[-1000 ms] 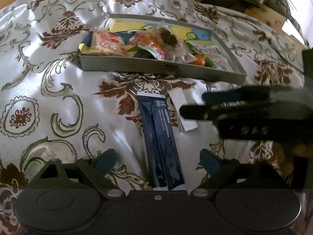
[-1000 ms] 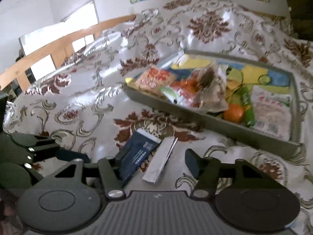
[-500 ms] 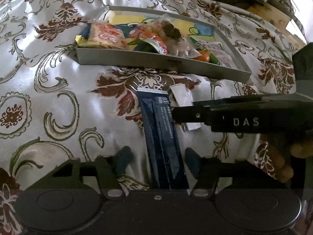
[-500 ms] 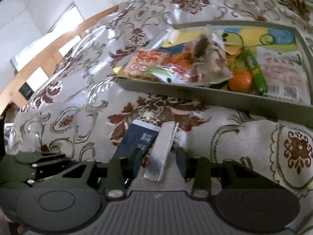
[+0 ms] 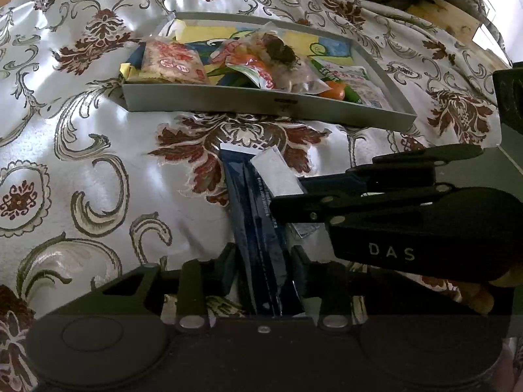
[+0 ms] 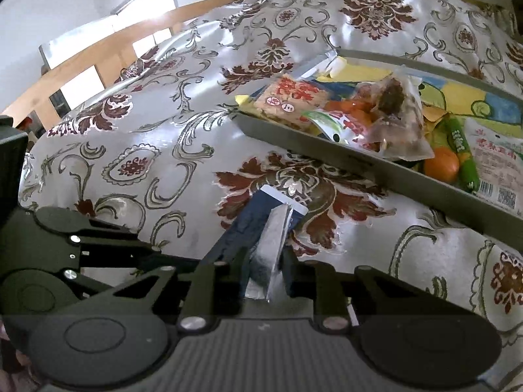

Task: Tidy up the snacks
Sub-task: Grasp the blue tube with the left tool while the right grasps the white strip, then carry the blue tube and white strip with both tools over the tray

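Note:
A long dark blue snack packet (image 5: 253, 215) lies on the patterned tablecloth, and my left gripper (image 5: 263, 266) is shut on its near end. A narrow silver packet (image 6: 273, 245) lies beside it, and my right gripper (image 6: 263, 272) is shut on its near end. The silver packet (image 5: 278, 176) also shows in the left wrist view, with the right gripper (image 5: 287, 207) reaching in from the right. The blue packet (image 6: 248, 225) shows in the right wrist view, left of the silver one. A grey tray (image 5: 268, 104) behind them holds several snacks.
The tray (image 6: 327, 150) holds a red-printed cracker pack (image 5: 171, 62), a clear bag (image 5: 281, 58), an orange (image 6: 441, 165), a green stick (image 6: 461, 147) and a white pack (image 6: 497, 163). A wooden rail (image 6: 108, 62) runs along the far left.
Both grippers have closed from open: the left onto the blue packet, the right onto the silver packet. Both moved forward, closer to the packets.

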### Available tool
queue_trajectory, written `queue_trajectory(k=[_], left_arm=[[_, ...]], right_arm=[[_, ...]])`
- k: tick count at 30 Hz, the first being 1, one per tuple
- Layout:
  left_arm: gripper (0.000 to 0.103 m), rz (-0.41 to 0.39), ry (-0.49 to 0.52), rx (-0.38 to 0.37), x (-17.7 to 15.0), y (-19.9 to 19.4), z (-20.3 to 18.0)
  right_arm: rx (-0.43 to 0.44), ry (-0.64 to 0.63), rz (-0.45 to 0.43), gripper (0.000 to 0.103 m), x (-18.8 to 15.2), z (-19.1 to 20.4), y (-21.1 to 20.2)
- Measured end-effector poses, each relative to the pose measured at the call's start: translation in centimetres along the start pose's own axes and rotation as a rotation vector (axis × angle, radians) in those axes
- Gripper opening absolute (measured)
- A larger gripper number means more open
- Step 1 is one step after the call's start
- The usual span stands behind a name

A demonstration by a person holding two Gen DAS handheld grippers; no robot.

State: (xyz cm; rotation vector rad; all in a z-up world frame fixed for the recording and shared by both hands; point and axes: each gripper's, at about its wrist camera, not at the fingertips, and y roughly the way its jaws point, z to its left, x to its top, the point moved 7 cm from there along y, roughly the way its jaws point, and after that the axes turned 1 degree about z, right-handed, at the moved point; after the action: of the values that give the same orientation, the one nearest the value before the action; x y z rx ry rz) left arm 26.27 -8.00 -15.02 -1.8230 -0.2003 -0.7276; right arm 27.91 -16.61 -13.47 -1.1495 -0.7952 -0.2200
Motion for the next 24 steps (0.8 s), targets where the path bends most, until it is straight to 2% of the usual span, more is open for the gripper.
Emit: queue_trajectory(k=[7, 12, 16, 17, 24], left_arm=[[0.037, 0.004, 0.001, 0.003, 0.0, 0.1, 0.1], [0.035, 0.002, 0.009, 0.009, 0.0, 0.1, 0.0], [0.032, 0.000, 0.018, 0.013, 0.1, -0.1, -0.2], [0.030, -0.001, 0.019, 0.014, 0.0, -0.2, -0.3], [0.027, -0.014, 0.035, 0.023, 0.1, -0.8, -0.8]], right_arm=[[0.001, 0.004, 0.016, 0.029, -0.2, 0.0, 0.5], [-0.014, -0.019, 0.012, 0.019, -0.2, 0.3, 0.4], [-0.066, -0.046, 0.019, 0.013, -0.1, 0.5, 0.0], [-0.078, -0.053, 0.021, 0.007, -0.1, 0.5, -0.1], [-0.106, -0.031, 0.015, 0.005, -0.6, 0.2, -1.4]])
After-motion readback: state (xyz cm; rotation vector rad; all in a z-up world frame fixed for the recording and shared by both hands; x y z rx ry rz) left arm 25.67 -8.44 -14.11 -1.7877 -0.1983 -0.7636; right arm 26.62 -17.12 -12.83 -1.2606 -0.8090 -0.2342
